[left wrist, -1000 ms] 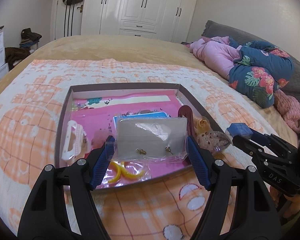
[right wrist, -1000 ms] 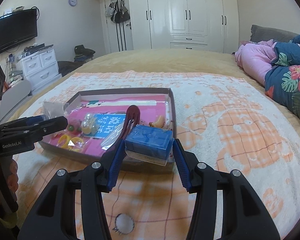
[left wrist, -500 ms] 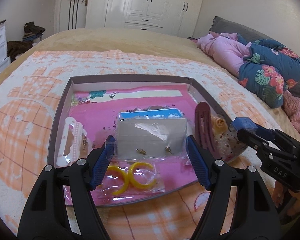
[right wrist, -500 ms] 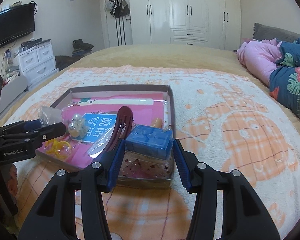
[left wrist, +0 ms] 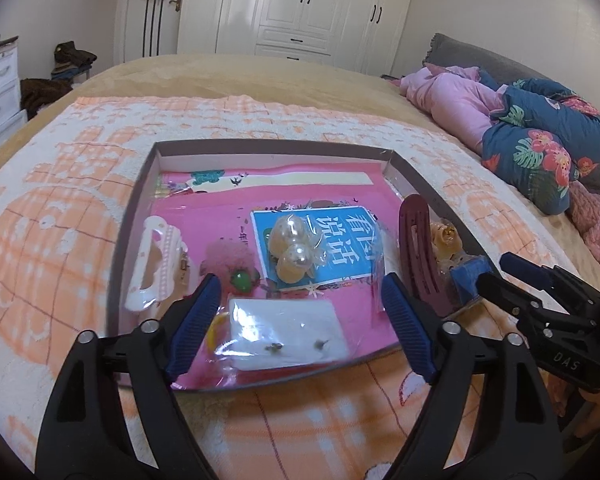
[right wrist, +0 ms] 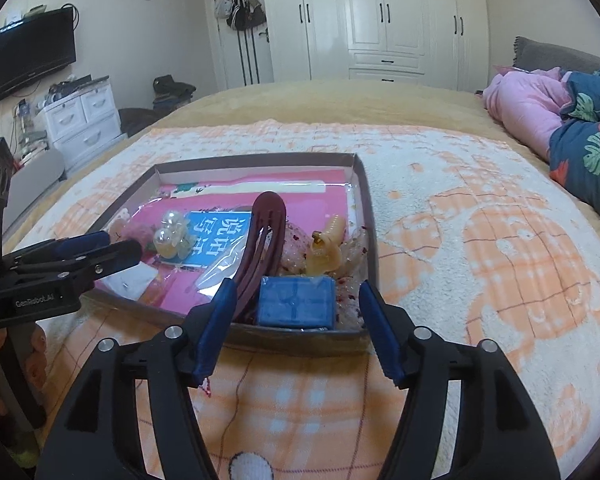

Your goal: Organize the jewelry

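Note:
A shallow brown-rimmed box (left wrist: 260,145) lies on the bed, lined with pink printed paper. My left gripper (left wrist: 300,312) is open over its near edge, with a bagged white earring card (left wrist: 284,332) lying flat in the box between the fingers. My right gripper (right wrist: 296,316) is open at the box's near right corner (right wrist: 364,184), with a small blue gift box (right wrist: 296,306) lying inside between the fingers. Also in the box are a maroon hair clip (right wrist: 260,240), a bag of pearl beads (left wrist: 294,250), a white hair claw (left wrist: 154,264) and an amber hair claw (right wrist: 328,250).
The box sits on an orange and white patterned blanket (right wrist: 500,240). Pink and blue floral bedding (left wrist: 520,128) is piled at the right. White wardrobes (right wrist: 380,16) stand behind the bed, a drawer unit (right wrist: 84,120) and a TV at the far left.
Both grippers have opened. The earring card has dropped flat into the box's near side, and the blue gift box now rests inside the box's near right corner.

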Action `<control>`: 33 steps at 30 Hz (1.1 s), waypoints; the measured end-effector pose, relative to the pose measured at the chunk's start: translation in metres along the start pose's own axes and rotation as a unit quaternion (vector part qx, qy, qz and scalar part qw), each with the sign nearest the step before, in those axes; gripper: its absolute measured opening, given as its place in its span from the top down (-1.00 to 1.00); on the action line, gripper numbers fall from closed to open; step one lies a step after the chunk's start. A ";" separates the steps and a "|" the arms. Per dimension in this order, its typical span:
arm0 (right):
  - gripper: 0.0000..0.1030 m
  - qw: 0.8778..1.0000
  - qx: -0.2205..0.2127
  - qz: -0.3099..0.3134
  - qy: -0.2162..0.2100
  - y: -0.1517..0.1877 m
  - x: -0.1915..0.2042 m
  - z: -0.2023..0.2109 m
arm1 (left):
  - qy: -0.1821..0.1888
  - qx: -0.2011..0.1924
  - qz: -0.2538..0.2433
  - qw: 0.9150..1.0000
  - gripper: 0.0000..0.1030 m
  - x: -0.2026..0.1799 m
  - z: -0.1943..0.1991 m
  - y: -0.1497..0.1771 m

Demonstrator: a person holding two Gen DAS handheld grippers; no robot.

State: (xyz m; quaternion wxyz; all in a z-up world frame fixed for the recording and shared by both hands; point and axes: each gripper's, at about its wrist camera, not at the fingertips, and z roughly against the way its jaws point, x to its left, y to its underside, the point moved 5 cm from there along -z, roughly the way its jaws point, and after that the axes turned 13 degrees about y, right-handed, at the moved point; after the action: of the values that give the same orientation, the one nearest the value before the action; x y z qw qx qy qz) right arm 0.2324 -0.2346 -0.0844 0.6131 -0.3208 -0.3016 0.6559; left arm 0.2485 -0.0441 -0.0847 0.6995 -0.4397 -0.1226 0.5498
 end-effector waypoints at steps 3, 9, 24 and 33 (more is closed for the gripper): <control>-0.35 1.000 -0.013 -0.013 0.005 0.002 -0.006 0.011 | -0.004 -0.012 0.002 1.000 -0.56 0.000 0.011 0.003; -0.48 0.999 -0.033 -0.027 0.013 0.007 -0.013 0.030 | -0.017 -0.045 -0.001 0.999 -0.77 -0.001 0.039 0.012; -0.84 0.994 -0.093 -0.049 0.005 0.015 -0.006 0.083 | -0.040 -0.093 -0.021 0.995 -0.78 -0.011 0.090 0.033; -0.88 0.989 -0.140 -0.030 0.024 0.025 0.002 0.111 | -0.030 -0.112 -0.039 0.992 -0.78 -0.030 0.106 0.046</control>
State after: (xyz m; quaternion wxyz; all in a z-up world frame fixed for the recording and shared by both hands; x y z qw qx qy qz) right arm 0.1295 -0.2348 -0.0363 0.5887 -0.4099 -0.3857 0.5802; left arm 0.1378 -0.0186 -0.0476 0.6628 -0.4933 -0.2220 0.5177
